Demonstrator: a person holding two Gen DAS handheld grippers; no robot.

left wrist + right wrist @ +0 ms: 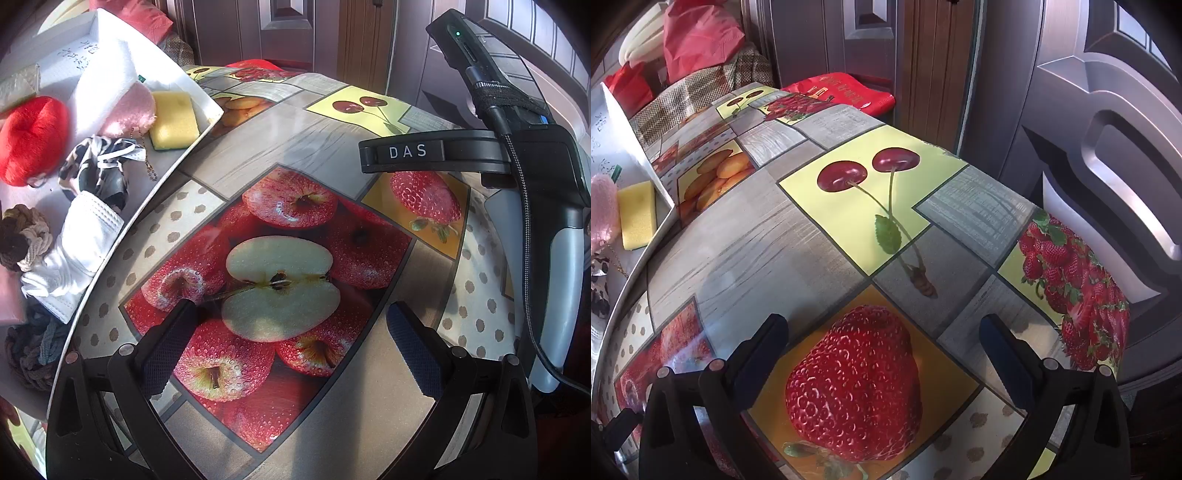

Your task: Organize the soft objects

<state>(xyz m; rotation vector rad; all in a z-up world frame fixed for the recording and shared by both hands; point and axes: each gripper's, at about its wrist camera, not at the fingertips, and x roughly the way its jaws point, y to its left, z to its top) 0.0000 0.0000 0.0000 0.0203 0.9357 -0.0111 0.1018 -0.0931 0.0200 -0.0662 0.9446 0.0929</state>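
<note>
A white tray (pixel 207 122) at the left holds soft things: a red plush (pixel 31 138), a pink plush (pixel 131 110), a yellow sponge (pixel 173 120), a black-and-white cloth (pixel 98 171), a white folded cloth (pixel 75 254), a braided knot (pixel 22 236) and dark yarn (pixel 31 354). My left gripper (pixel 290 319) is open and empty over the fruit-print tablecloth, right of the tray. My right gripper (pixel 882 332) is open and empty over the printed strawberry. The sponge (pixel 637 216) and pink plush (pixel 604 206) show at the left edge of the right wrist view.
The right handheld gripper body (pixel 517 155) marked DAS sits at the right of the left wrist view. The table edge (pixel 1123 332) drops off at the right before a metal door (pixel 1108 129). A red bag (pixel 842 92) and red cushions (pixel 698 37) lie behind the table.
</note>
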